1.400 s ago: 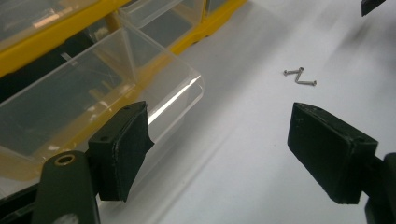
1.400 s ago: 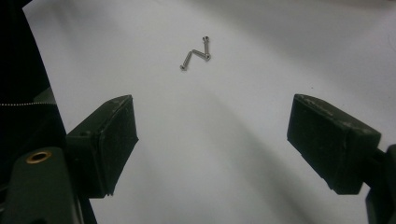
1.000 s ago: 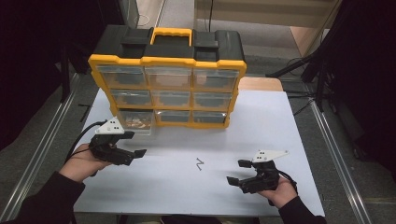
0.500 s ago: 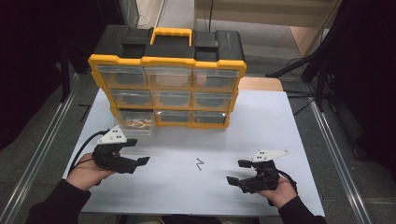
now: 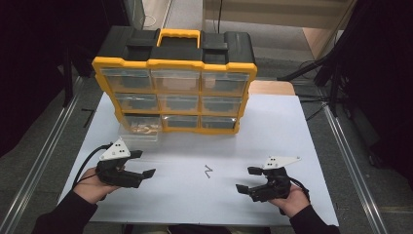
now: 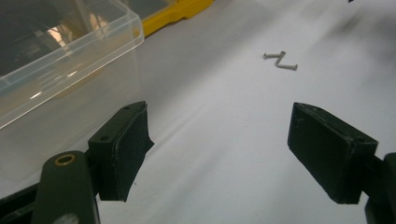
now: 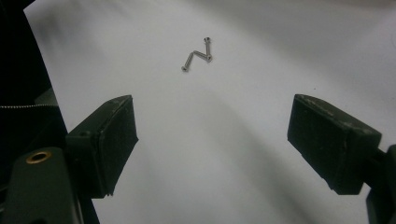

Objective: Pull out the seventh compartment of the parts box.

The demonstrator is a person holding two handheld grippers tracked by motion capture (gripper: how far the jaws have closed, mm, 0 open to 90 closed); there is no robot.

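Observation:
Three small metal screws (image 5: pixel 208 171) lie in a zigzag on the white table (image 5: pixel 272 136), between the two grippers; they also appear as screws (image 6: pixel 280 60) and screws (image 7: pixel 197 57). My left gripper (image 5: pixel 144 164) is held low at the left, open and empty, pointing right toward the screws. On the right, my right gripper (image 5: pixel 247 179) is open and empty as well, pointing left. A clear plastic drawer (image 5: pixel 140 130) with brownish small parts sits pulled out in front of the organizer; its wall (image 6: pixel 60 79) is close beside my left jaw.
A yellow and black parts organizer (image 5: pixel 175 83) with clear drawers stands upright at the back of the table. Metal rails run along both table sides. Bare white tabletop spreads around the screws.
My left gripper has moved toward the table's near edge and slightly right, away from the clear drawer. The right gripper has stayed in place.

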